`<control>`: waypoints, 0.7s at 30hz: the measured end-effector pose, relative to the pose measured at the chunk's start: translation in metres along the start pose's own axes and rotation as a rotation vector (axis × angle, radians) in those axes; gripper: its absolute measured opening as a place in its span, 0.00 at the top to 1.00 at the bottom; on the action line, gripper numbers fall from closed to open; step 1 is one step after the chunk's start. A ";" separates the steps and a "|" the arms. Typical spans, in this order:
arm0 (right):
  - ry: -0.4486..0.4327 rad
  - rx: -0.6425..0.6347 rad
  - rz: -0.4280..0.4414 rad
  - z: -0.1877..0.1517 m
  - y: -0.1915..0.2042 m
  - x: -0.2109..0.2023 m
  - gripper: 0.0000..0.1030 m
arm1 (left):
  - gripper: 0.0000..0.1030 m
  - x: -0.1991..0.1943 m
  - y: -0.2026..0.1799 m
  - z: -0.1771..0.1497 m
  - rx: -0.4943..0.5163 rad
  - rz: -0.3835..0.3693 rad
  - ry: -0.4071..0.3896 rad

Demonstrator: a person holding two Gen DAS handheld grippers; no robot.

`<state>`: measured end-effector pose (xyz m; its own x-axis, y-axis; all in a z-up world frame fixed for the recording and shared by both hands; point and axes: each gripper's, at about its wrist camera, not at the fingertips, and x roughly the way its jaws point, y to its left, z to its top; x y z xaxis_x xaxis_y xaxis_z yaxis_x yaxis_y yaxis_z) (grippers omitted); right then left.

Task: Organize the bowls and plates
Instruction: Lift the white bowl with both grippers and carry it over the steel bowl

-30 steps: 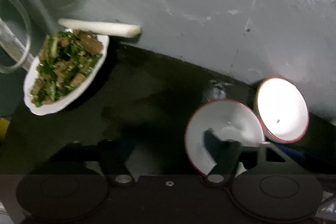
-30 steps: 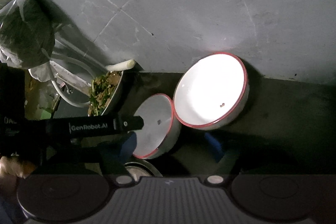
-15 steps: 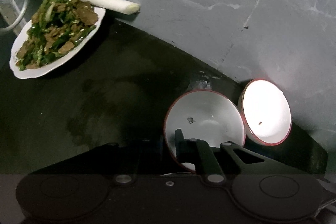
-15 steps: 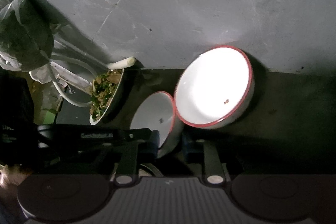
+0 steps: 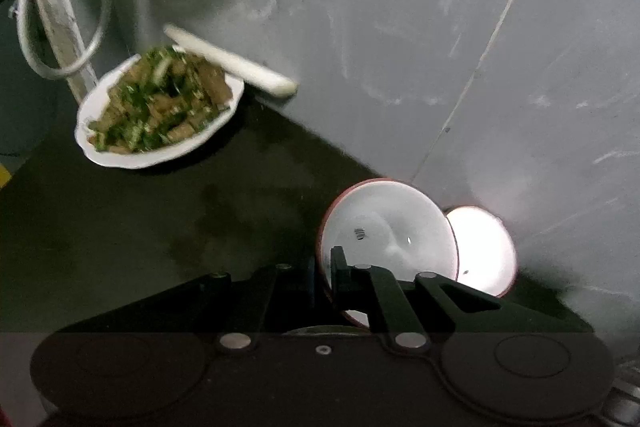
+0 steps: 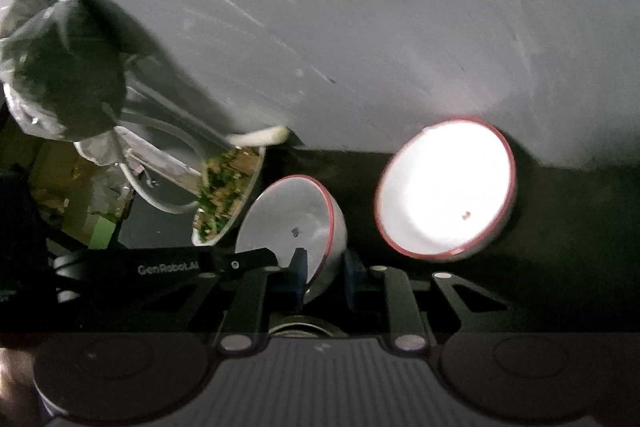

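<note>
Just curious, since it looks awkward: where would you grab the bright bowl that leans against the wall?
Probably its red rim on the near, lower edge, one tong inside and one outside, coming from the front. The bright bowl opens this way and its back seems to lean on the wall, leaving no room behind.

blurred: food on the plate [image 5: 160, 107] | hidden: bottom rim of the near bowl [image 5: 388, 235], behind the left tongs [image 5: 324, 267] | too bright: inside of the far bowl [image 6: 444, 187] | too small: dark speck in it
</note>
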<state>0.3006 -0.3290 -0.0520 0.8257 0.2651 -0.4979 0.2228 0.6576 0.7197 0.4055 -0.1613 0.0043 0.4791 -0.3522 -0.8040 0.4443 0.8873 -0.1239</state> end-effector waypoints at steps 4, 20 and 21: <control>-0.021 -0.038 0.017 -0.001 0.017 -0.015 0.80 | 0.93 -0.033 0.005 -0.010 -0.027 -0.020 -0.065; -0.078 -0.232 0.034 -0.068 0.090 -0.127 0.82 | 0.92 -0.155 0.027 -0.129 -0.184 -0.132 -0.189; -0.081 -0.241 0.029 -0.074 0.092 -0.134 0.82 | 0.92 -0.159 0.028 -0.137 -0.191 -0.138 -0.189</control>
<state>0.1720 -0.2514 0.0450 0.8708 0.2353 -0.4317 0.0765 0.8026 0.5916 0.2381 -0.0395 0.0490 0.5646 -0.5065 -0.6517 0.3734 0.8609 -0.3455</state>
